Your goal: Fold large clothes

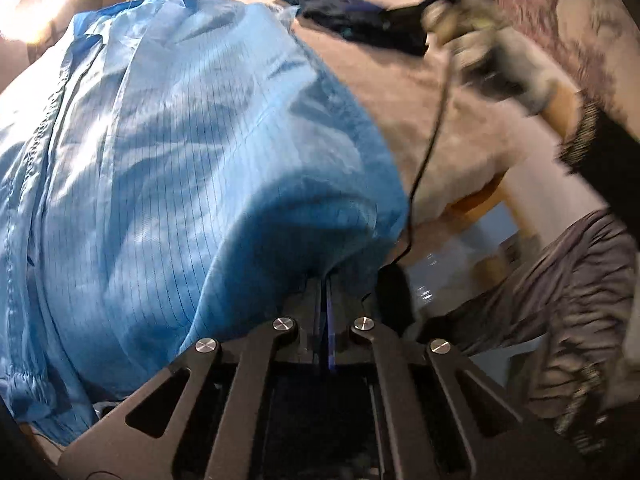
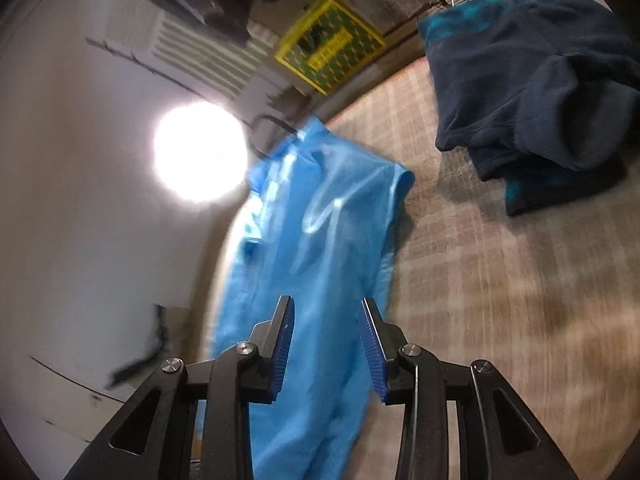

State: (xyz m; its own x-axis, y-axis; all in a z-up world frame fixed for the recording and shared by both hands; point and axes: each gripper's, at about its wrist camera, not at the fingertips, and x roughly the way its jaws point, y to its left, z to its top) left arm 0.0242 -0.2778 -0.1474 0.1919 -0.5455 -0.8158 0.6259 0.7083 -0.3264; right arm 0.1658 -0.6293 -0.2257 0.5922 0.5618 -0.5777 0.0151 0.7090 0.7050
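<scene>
Blue garment cloth is pinched in the left gripper: its jaws are closed flat together at the lower centre of the left wrist view, and the thin pinstriped fabric rises straight out of them and billows up and leftward across most of that frame. The right gripper stands partly open with nothing between its ribbed blue pads; the same garment lies just beyond and under its tips, but whether the pads brush it I cannot say, as the picture is smeared.

From the right gripper the garment runs as a long strip, lower centre up to the middle of the frame, so its long axis points nearly along the fingers. That free far end is the right gripper's to reach (the left is already committed to its corner), and a fold would likely carry one end over the other along this line.

The garment rests on a checked beige bed cover. A dark navy garment lies crumpled at the upper right, well apart. No basket or bin is clearly visible.
</scene>
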